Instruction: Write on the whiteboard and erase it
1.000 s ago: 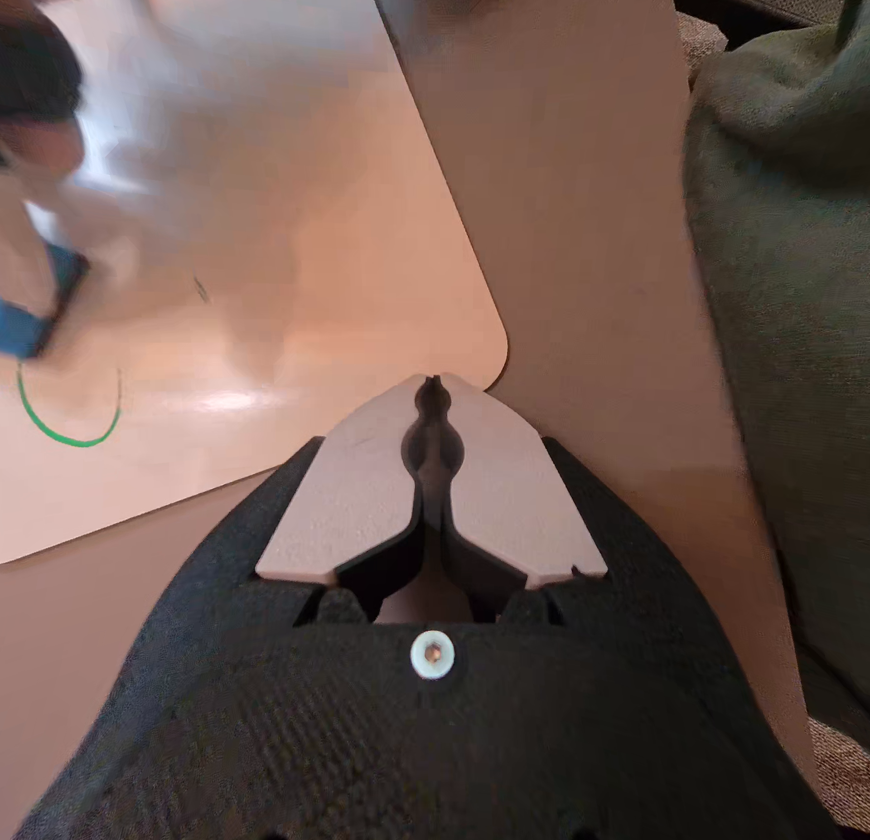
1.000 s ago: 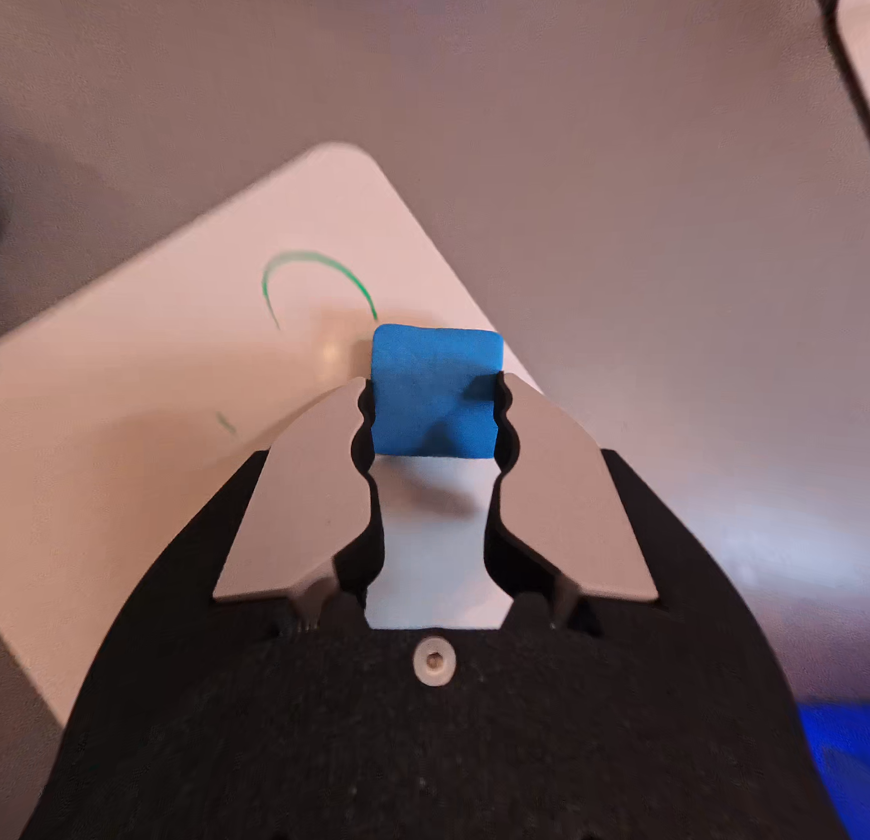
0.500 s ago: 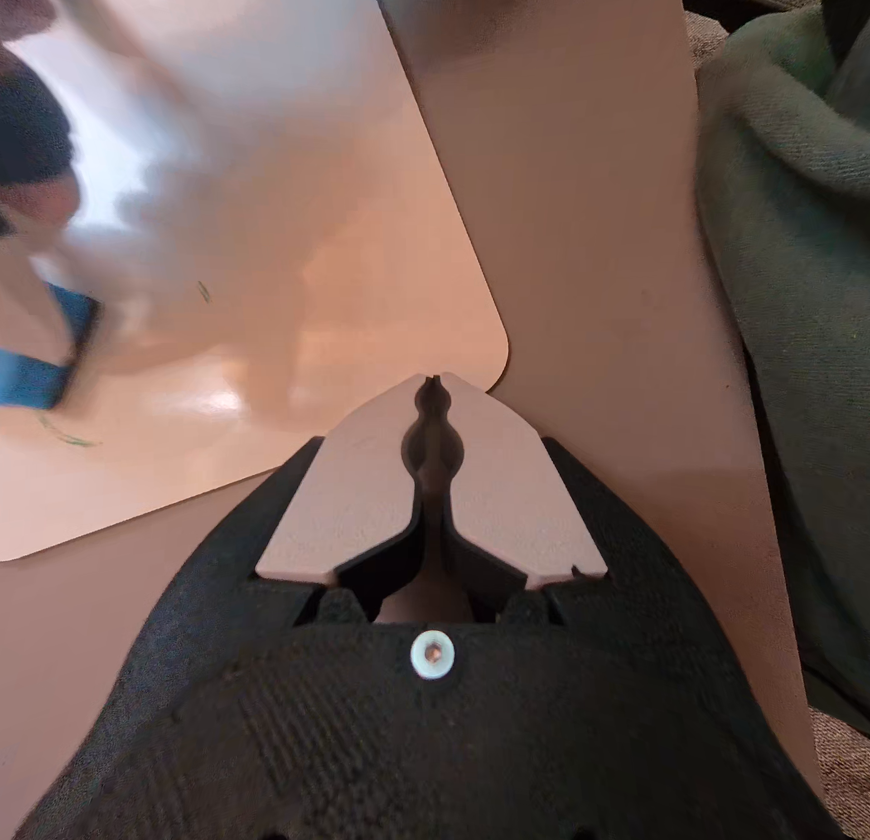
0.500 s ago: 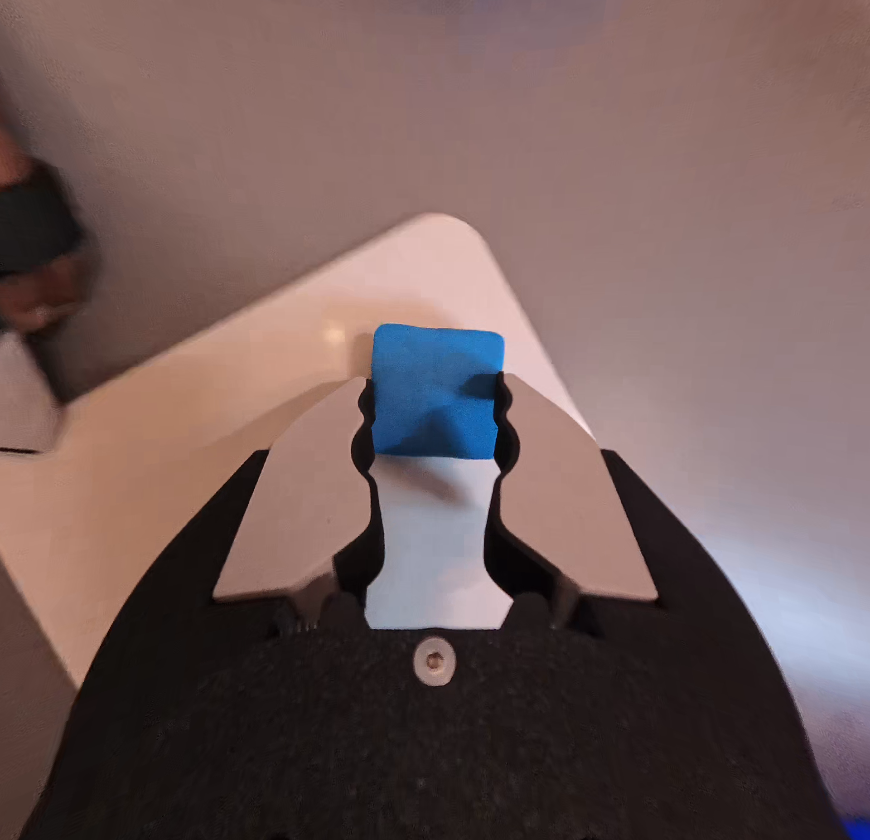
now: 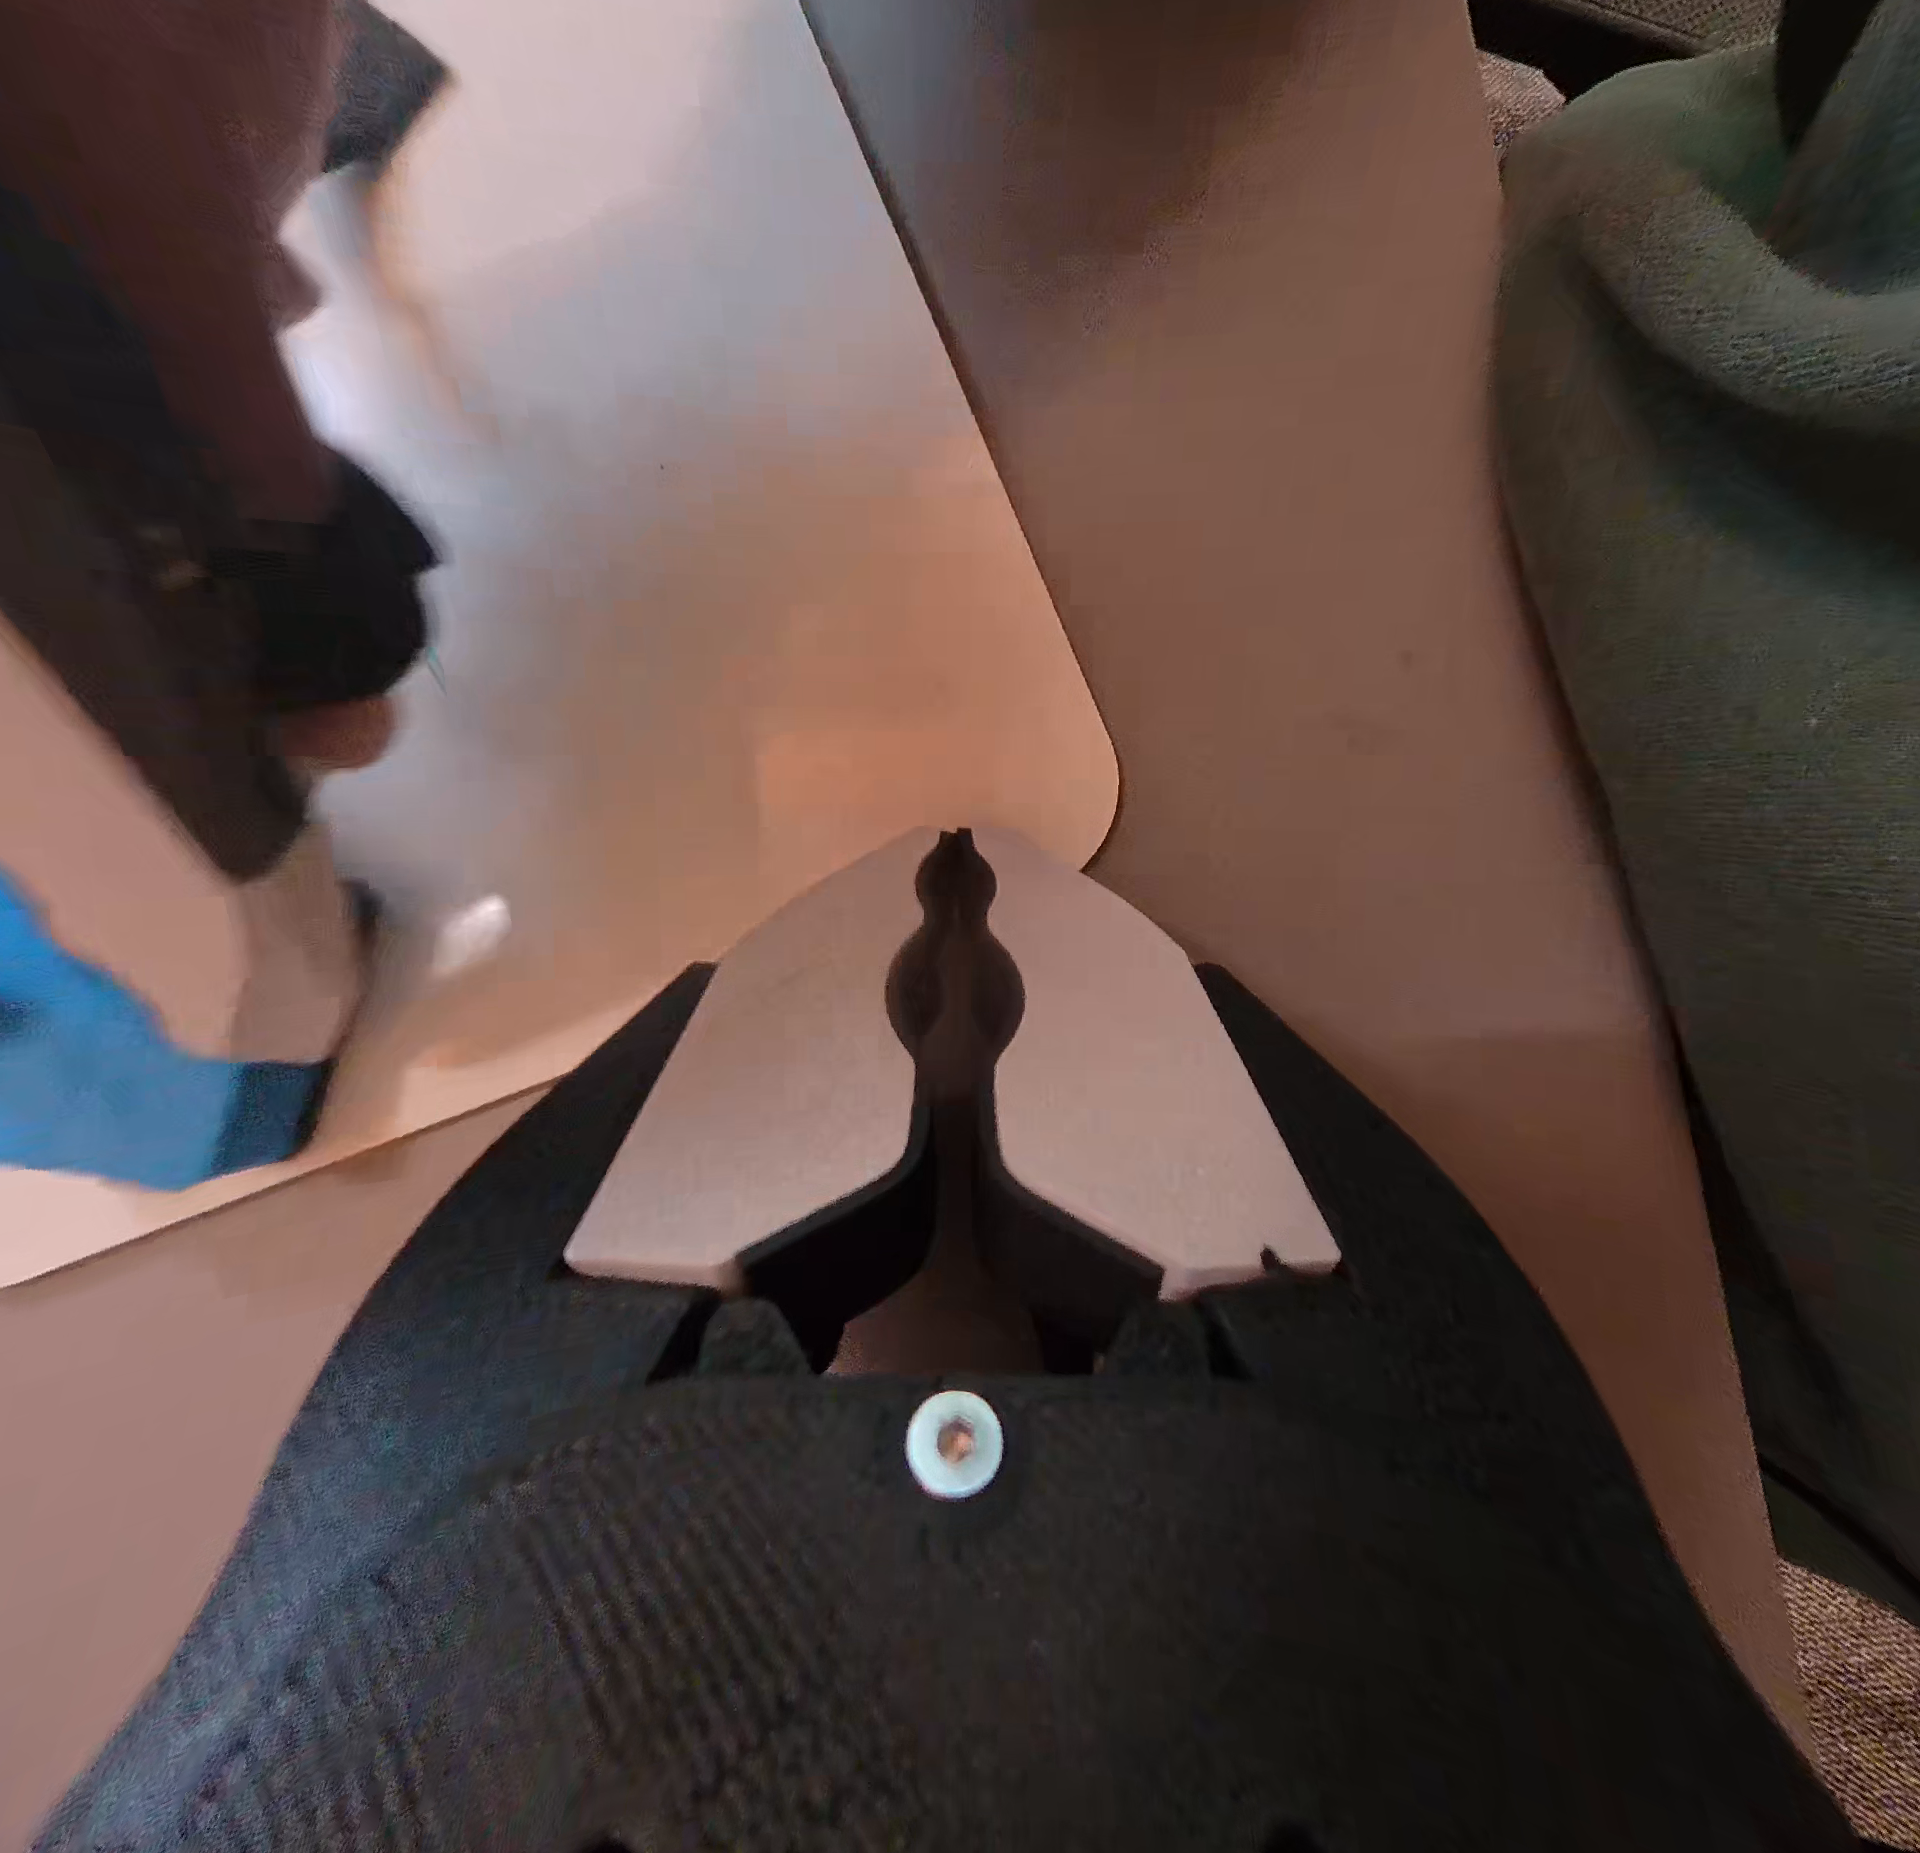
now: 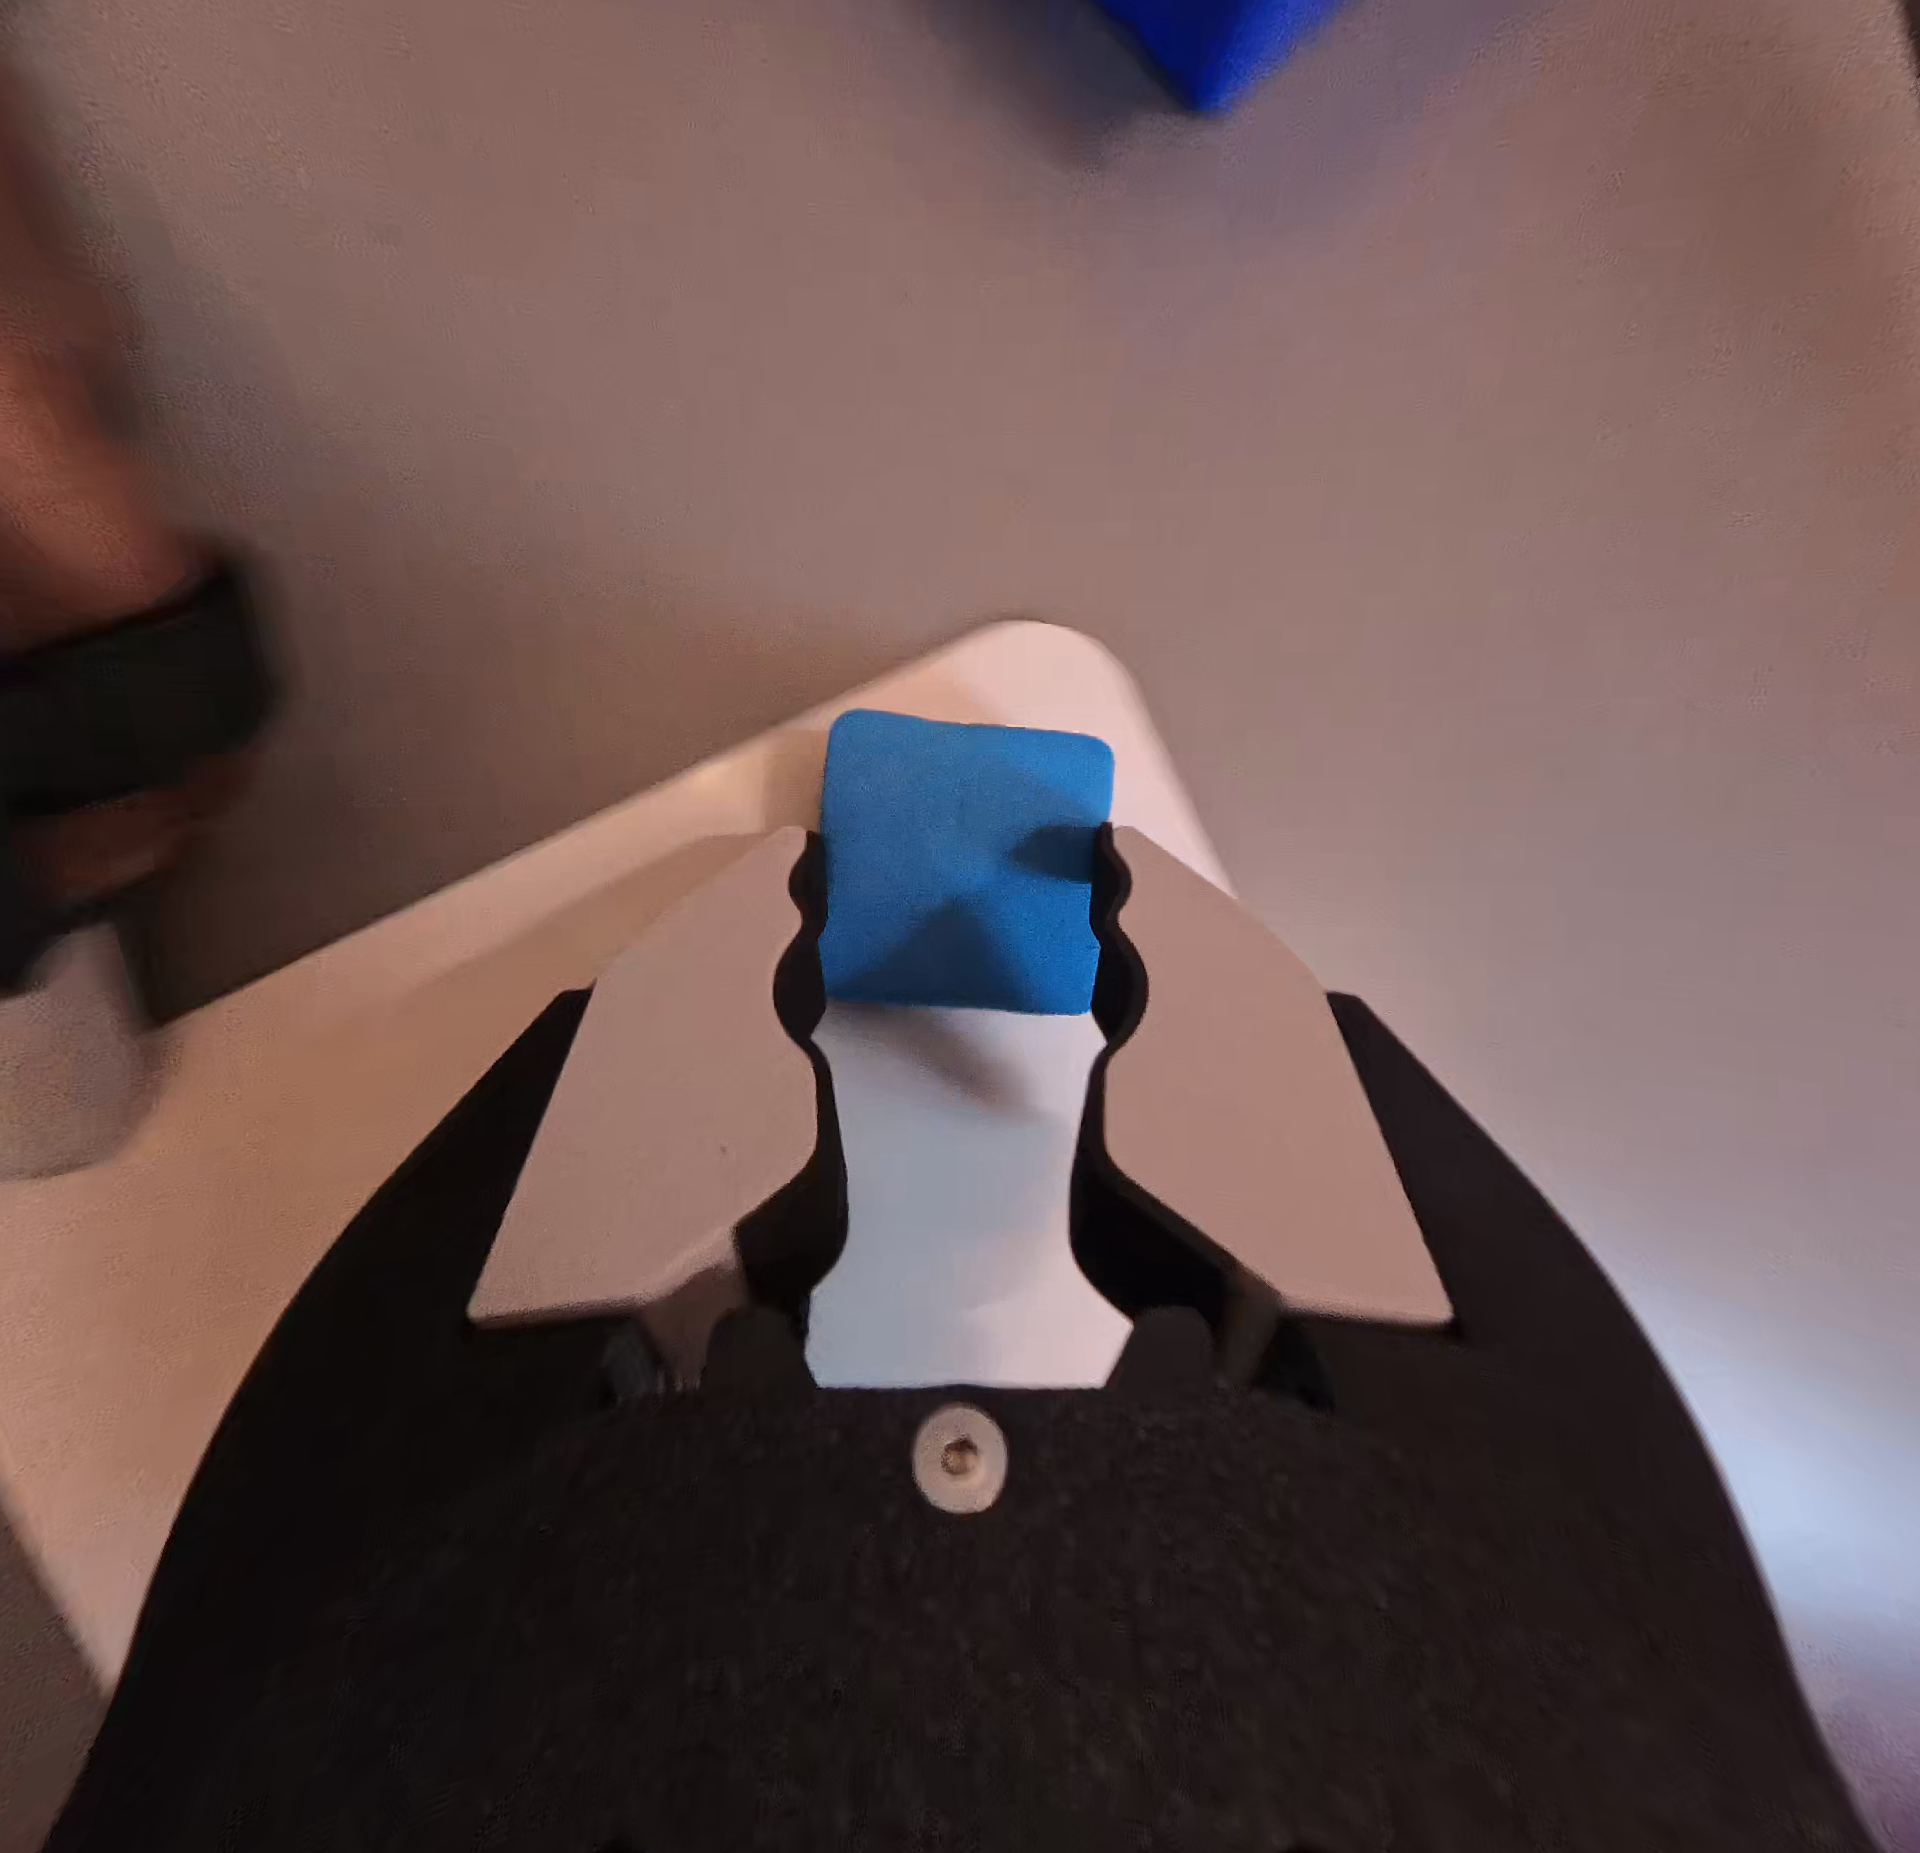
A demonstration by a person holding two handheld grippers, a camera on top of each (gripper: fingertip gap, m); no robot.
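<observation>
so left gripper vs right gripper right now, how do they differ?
Left gripper: jaws closed tip to tip, nothing between them. Right gripper: jaws held apart, clamped on the blue eraser. Left sits at the whiteboard corner, mostly over the table; right works over the board near another corner. Shared: same black body and pale fingers.

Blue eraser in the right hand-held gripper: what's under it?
The white whiteboard near its rounded corner lies under the blue eraser, held by the right hand-held gripper. Any marks directly beneath are covered.
</observation>
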